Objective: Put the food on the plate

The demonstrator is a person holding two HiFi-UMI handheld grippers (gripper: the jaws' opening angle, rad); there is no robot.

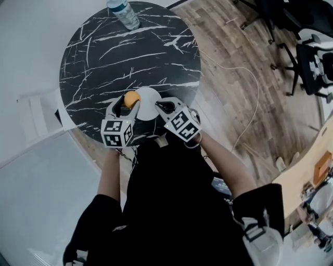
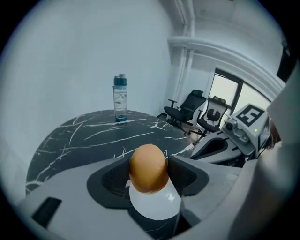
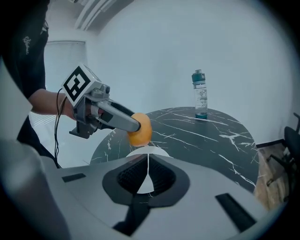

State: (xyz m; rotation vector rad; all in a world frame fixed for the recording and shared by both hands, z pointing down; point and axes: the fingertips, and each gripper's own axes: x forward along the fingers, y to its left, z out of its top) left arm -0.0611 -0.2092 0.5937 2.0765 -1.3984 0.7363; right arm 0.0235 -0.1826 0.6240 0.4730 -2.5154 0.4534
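Note:
An orange-brown, egg-shaped piece of food (image 1: pixel 132 98) (image 2: pixel 148 168) sits between the jaws of my left gripper (image 1: pixel 127 102) (image 2: pixel 148 172), which is shut on it. The food hangs just above the left part of a small white plate (image 1: pixel 149 102) (image 2: pixel 157 210) at the near edge of the round black marble table (image 1: pixel 130 52). In the right gripper view the left gripper (image 3: pixel 132 125) holds the food (image 3: pixel 140 130) over the plate (image 3: pixel 150 151). My right gripper (image 1: pixel 162 105) (image 3: pixel 148 174) is beside the plate's right side, its jaws shut together and empty.
A clear water bottle (image 1: pixel 123 13) (image 2: pixel 120 98) (image 3: pixel 200 95) stands at the table's far edge. Office chairs (image 1: pixel 312 57) (image 2: pixel 197 110) stand on the wooden floor to the right, where a thin cable (image 1: pixel 250 104) lies. White walls close in on the left.

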